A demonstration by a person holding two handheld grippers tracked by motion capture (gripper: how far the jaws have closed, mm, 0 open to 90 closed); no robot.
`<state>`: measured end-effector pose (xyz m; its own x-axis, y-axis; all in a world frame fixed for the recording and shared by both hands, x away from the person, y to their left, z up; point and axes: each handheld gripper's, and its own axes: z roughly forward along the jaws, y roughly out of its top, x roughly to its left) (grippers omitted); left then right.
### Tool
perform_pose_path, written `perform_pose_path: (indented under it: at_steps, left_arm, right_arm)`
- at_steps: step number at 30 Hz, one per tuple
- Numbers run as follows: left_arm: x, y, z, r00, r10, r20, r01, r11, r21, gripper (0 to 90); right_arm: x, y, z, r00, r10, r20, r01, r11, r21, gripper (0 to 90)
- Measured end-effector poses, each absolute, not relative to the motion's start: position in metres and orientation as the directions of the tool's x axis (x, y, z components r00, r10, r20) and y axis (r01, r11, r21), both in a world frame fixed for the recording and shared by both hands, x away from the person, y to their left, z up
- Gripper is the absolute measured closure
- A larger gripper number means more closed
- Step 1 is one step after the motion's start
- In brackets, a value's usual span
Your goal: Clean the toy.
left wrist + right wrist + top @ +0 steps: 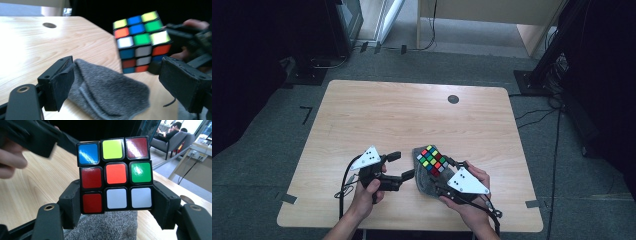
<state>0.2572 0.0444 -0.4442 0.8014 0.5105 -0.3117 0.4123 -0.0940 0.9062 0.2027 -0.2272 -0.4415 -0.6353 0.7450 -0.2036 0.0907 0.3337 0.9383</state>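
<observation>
grey cloth lies rumpled on the wooden table near its front edge, between your two hands. your right gripper has the colour cube clamped between its pads, one jaw pressed flat against each side of the bottom layer, and it holds the cube clear above the cloth. the face toward that camera shows an orange centre with blue, yellow and dark red along the top. your left gripper sits just beside the cloth with its jaws spread apart and nothing in them; in the left gripper view the cloth lies between them, untouched, with the cube beyond.
</observation>
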Motion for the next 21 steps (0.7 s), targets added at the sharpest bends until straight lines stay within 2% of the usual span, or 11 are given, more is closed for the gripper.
perform_pose_path:
  at_steps: [2, 5, 7, 11, 14, 16, 18, 21]
  left_arm:
    - [0.257, 0.043, -0.446, 0.801, 0.531, -0.276, 0.390, -0.114, 0.914, 14.7]
    - [0.255, 0.038, -0.449, 0.808, 0.565, -0.165, 0.330, -0.204, 0.922, 17.9]
    - [0.257, 0.035, -0.452, 0.830, 0.533, -0.165, 0.350, -0.267, 0.898, 21.9]
    - [0.257, 0.027, -0.457, 0.820, 0.560, -0.119, 0.357, -0.339, 0.871, 21.6]
    - [0.255, 0.020, -0.456, 0.805, 0.591, -0.039, 0.337, -0.403, 0.851, 23.9]
    - [0.253, 0.016, -0.457, 0.797, 0.603, 0.036, 0.284, -0.426, 0.859, 26.8]
    - [0.254, 0.013, -0.456, 0.806, 0.590, 0.047, 0.280, -0.451, 0.848, 23.9]
    - [0.256, 0.013, -0.457, 0.834, 0.550, -0.035, 0.314, -0.422, 0.850, 21.2]
  right_arm:
    - [0.202, -0.228, -0.438, -0.635, 0.748, -0.191, 0.092, 0.318, 0.944, 34.5]
    - [0.203, -0.231, -0.434, -0.642, 0.752, -0.152, 0.110, 0.286, 0.952, 34.5]
    - [0.203, -0.233, -0.433, -0.655, 0.748, -0.108, 0.129, 0.252, 0.959, 34.5]
    - [0.205, -0.237, -0.431, -0.672, 0.740, -0.030, 0.170, 0.193, 0.966, 34.5]
    - [0.206, -0.239, -0.430, -0.675, 0.738, 0.013, 0.204, 0.169, 0.964, 34.5]
    - [0.207, -0.240, -0.430, -0.676, 0.736, 0.037, 0.220, 0.155, 0.963, 34.5]
    - [0.207, -0.241, -0.429, -0.671, 0.740, 0.043, 0.228, 0.151, 0.962, 34.5]
    - [0.207, -0.242, -0.430, -0.665, 0.745, 0.056, 0.244, 0.147, 0.959, 34.5]
